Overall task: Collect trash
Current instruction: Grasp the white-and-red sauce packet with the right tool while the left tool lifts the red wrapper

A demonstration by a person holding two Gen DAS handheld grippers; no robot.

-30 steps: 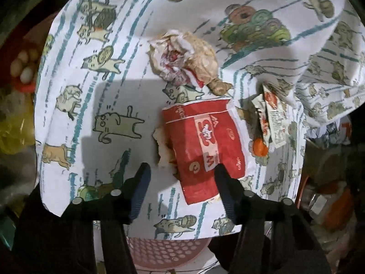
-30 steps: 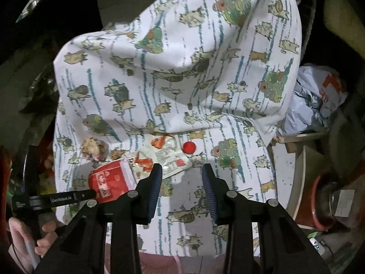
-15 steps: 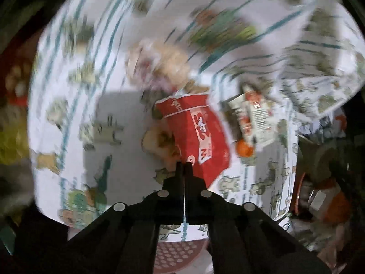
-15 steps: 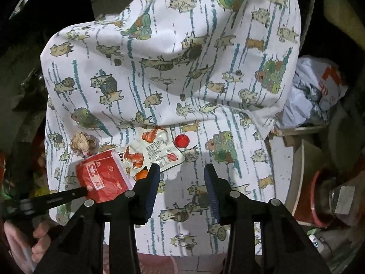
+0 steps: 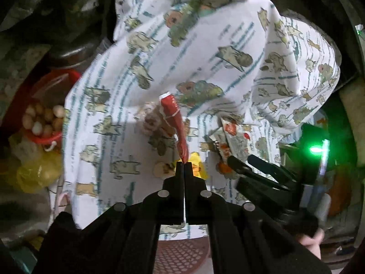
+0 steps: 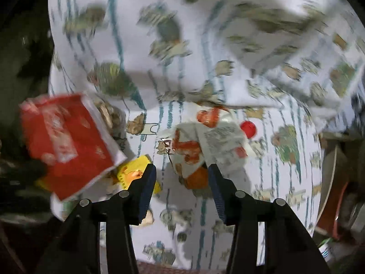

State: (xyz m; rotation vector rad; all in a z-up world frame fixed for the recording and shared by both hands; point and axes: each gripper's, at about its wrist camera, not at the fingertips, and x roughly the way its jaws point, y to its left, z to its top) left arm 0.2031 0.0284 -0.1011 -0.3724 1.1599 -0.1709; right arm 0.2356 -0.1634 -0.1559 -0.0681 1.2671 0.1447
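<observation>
Item 1, L gripper (image 5: pixel 184 163): jaws fully closed, pinching the lower corner of the red bag (image 5: pixel 174 123). Bag hangs edge-on off the cloth (image 5: pixel 205 52), lifted clear; corner pinch prob. chosen as the only thin edge a flat bag offers.

Item 2, R gripper (image 6: pixel 181 182): jaws about half apart and opening, nothing between the pads. Hovers just over the white sachets (image 6: pixel 205 143), pointing steeply down; judged to be widening so as to straddle them.

Item 3, other trash on cloth: crumpled paper ball (image 5: pixel 151 121) behind the bag; yellow wrapper (image 6: pixel 134 173) and pale scrap (image 5: pixel 160 169), both where the bag lay; red cap (image 6: pixel 248 129) beside sachets; orange bit (image 6: pixel 197 180) under sachet edge.

Item 4, surrounds: red basket of eggs (image 5: pixel 43 118) off to the left, pink mesh stool (image 5: pixel 180 255) under the cloth.

Changes vs a sec ago: L jaws were wide either side of the flat bag, now shut and raised, yellow wrapper uncovered. R gripper has dropped closer and shifted toward the sachets, jaws wider.
</observation>
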